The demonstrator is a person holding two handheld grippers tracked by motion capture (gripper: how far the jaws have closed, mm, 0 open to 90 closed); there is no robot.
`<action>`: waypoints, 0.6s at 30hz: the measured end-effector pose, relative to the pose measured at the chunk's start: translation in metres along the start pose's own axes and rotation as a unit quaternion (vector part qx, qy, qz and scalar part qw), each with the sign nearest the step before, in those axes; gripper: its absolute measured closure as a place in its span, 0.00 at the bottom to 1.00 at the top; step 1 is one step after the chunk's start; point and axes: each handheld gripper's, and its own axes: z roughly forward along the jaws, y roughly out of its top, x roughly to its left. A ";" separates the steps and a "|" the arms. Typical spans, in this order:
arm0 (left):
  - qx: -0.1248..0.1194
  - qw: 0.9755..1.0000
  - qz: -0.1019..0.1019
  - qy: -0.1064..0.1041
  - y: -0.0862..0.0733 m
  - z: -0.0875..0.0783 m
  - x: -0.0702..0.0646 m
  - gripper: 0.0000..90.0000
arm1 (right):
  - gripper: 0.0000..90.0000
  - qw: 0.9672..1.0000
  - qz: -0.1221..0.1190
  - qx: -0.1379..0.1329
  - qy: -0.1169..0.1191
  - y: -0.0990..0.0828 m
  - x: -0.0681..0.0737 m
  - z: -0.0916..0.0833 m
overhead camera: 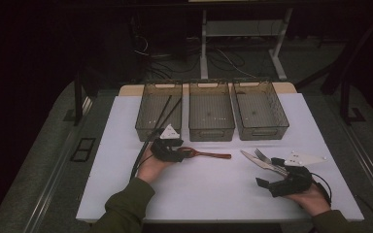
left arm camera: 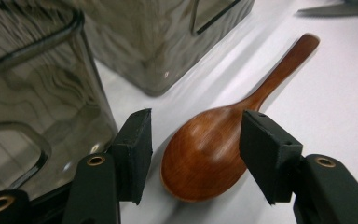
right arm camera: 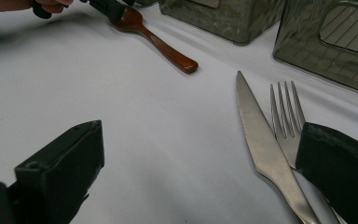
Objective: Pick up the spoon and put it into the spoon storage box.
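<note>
Glossy wooden spoon point(left arm camera: 205, 154) between open, seemingly rubbery tool point(left arm camera: 195, 154) pads

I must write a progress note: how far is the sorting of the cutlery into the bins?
Done: the left bin already holds dark sticks. In hand: the left hand-held gripper stands open around the wooden spoon's bowl, not gripping. Left: the knife and fork lie on the table beside the right hand-held gripper.

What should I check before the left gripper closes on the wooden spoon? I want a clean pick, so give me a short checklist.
1. Spoon bowl between the left gripper jaws: ok.
2. Jaws open, not yet pressing: ok.
3. Spoon lying flat on the white table: ok.
4. Nearest bin clear of the left jaw: cannot tell, it is close.
5. Right gripper apart from the spoon, beside the knife and fork: ok.
</note>
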 end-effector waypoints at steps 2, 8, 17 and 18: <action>0.002 1.000 -0.001 0.000 0.000 0.000 0.001 0.48 | 0.01 1.000 0.000 0.000 0.000 0.000 0.000 0.000; 0.024 1.000 0.011 -0.010 -0.002 0.002 -0.001 0.48 | 0.01 1.000 0.000 -0.001 0.000 0.000 0.000 0.000; 0.047 0.998 0.040 -0.023 -0.001 0.002 -0.009 0.58 | 0.01 1.000 0.000 -0.001 0.000 0.000 0.000 -0.001; 0.050 0.997 0.047 -0.021 -0.001 0.002 -0.010 0.59 | 0.01 1.000 0.000 -0.001 -0.001 0.000 0.000 -0.001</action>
